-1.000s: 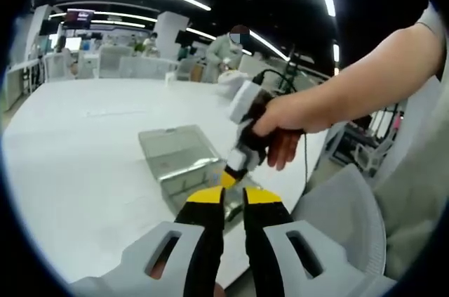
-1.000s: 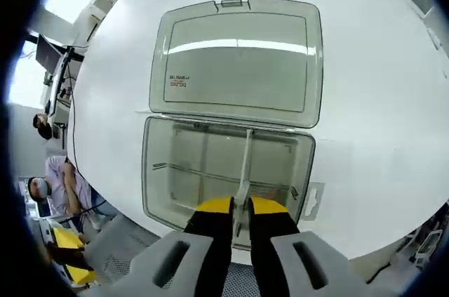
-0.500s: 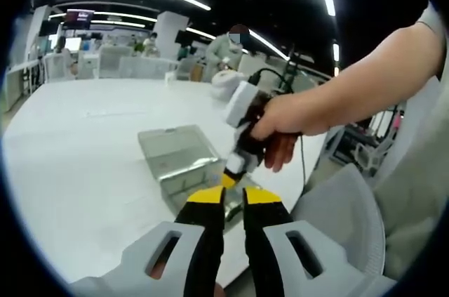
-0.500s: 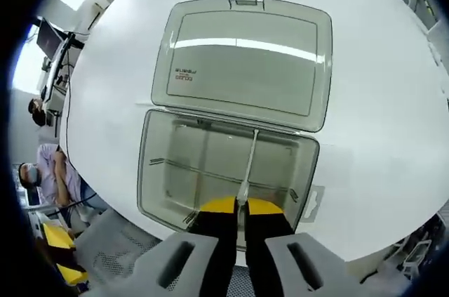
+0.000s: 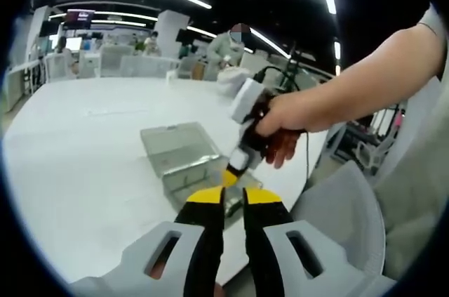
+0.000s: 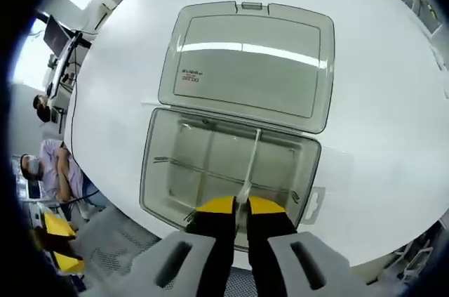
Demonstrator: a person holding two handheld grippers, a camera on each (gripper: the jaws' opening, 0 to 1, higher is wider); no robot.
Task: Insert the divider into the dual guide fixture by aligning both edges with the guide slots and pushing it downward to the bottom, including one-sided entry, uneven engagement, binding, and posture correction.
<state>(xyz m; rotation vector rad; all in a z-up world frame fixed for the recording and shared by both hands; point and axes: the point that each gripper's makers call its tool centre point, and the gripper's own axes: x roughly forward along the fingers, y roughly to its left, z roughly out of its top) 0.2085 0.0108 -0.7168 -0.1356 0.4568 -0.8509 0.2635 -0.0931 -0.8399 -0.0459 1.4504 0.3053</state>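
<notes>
A clear grey plastic box (image 6: 163, 170) stands open on the white table, its lid (image 6: 249, 65) lying flat beyond it. A thin translucent divider (image 6: 252, 160) runs from the box's far wall back to my right gripper (image 6: 240, 207), which is shut on its near end. A fixed cross strip (image 6: 203, 173) spans the box from side to side. In the left gripper view a hand (image 5: 280, 125) holds the right gripper (image 5: 231, 176) tip-down over the box (image 5: 179, 163). My left gripper (image 5: 233, 199) hovers near the table edge, jaws together with nothing between them.
The white table (image 5: 77, 149) spreads wide to the left of the box. A grey chair (image 5: 340, 220) stands to the right of my left gripper. People sit below the table edge (image 6: 52, 170). Desks and a person (image 5: 228, 48) are far behind.
The right gripper view has shifted slightly over the box; the divider stays clamped and looks to sit the same in the box. The left gripper has barely moved.
</notes>
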